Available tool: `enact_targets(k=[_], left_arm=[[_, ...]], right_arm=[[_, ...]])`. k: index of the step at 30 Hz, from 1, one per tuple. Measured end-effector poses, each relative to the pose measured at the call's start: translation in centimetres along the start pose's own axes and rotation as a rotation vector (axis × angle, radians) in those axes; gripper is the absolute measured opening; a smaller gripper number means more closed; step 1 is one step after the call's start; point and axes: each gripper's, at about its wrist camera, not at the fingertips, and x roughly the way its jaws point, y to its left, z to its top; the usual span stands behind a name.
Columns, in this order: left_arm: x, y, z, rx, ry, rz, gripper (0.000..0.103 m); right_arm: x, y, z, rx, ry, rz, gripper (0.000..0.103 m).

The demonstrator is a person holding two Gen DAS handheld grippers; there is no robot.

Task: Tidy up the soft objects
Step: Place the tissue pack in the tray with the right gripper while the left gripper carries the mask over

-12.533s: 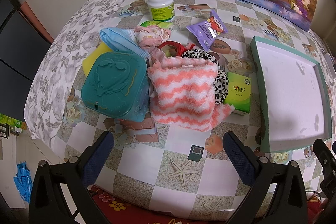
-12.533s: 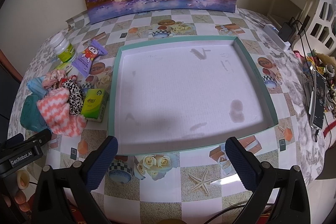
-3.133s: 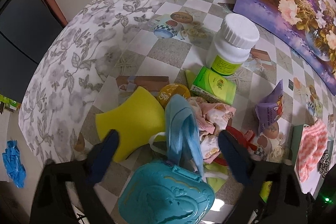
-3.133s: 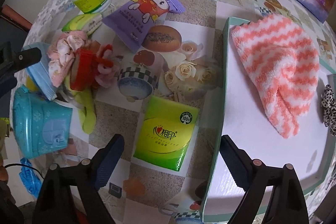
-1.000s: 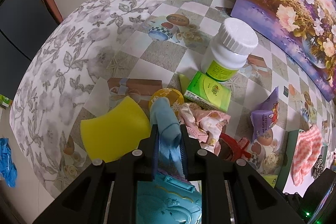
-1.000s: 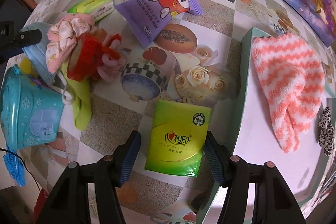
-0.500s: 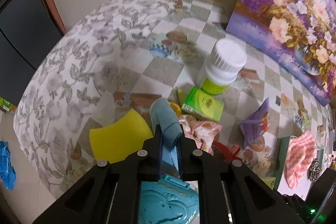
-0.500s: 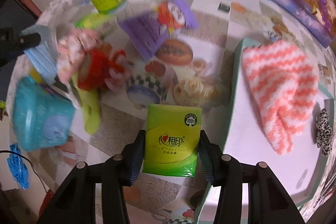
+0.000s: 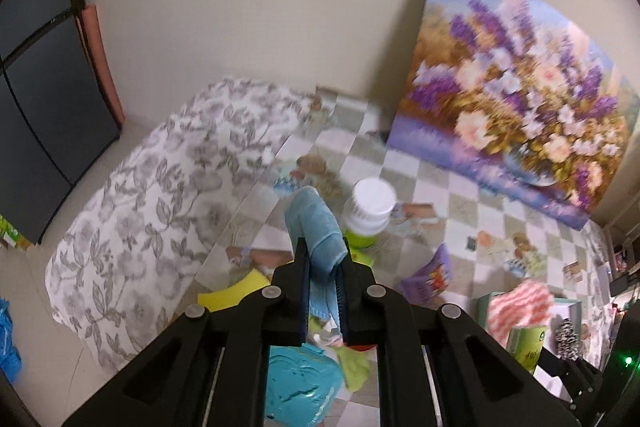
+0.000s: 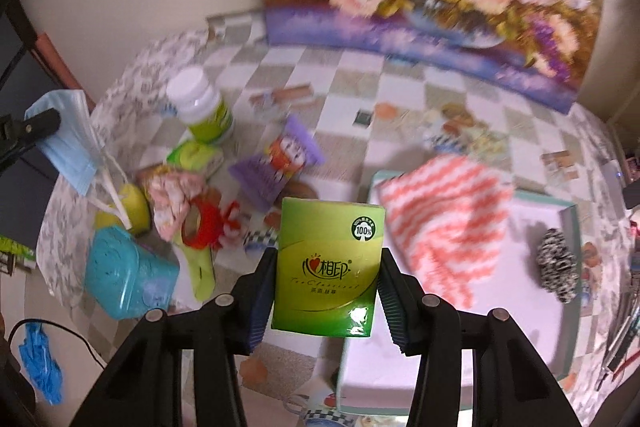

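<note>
Tissues (image 10: 326,267): I'm gripping this squashy, light pack by its sides in the right gripper (image 10: 326,291); the left gripper (image 9: 323,287) is pinching the limp mask (image 9: 316,235) mid-fold.

Flower painting (image 9: 516,99) leans behind white bottle (image 9: 369,211).

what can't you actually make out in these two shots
- Left wrist view: the blue face mask's lower part is hidden between the left gripper's fingers.
- Left wrist view: the teal tray is mostly covered by the right gripper's dark body.
- Right wrist view: the green tissue pack hides the table behind it.
- Both views: motion blur smears the white bottle's label.
</note>
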Motion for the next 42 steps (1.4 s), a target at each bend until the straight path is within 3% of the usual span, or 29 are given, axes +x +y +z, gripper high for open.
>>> enact_targets(k=[5,9,13,26,29,32,39,42], left_arm=[[-2.3,-2.4,0.0,0.035,-0.046,-0.045,0.012],[-3.5,-5.6,-0.5,0.091,-0.063,-0.079,0.012],[-4.1,-9.6,-1.4,0.159,-0.051,-0.146,0.012],[-5.1,-21.8,-5.9,0.407,0.007,-0.256,0.012],[-4.0,-24.1,-7.6,0.469,0.069,-0.302,0.012],[-1.3,-25.8,-9.9,0.505,0.185,-0.321,0.012],[4.5,-26.9,-14.4,0.510,0.396,-0.286,0.012],[5.5,-26.8,-15.0,0.506,0.433,-0.265,0.022]], right_arm=[[-2.7,-2.8,0.3,0.049,-0.064,-0.037,0.051],[-4.0,-6.4,0.1,0.095,-0.085,-0.114,0.051],[-4.6,-10.5,-0.5,0.165,-0.079,-0.157,0.051],[-5.7,-20.9,-3.5,0.336,-0.053,-0.296,0.051],[-4.9,-22.2,-4.1,0.354,-0.031,-0.287,0.051],[-2.2,-23.1,-5.0,0.361,0.056,-0.268,0.051],[3.2,-23.5,-7.2,0.375,0.228,-0.202,0.051],[3.7,-23.4,-7.6,0.382,0.242,-0.191,0.052]])
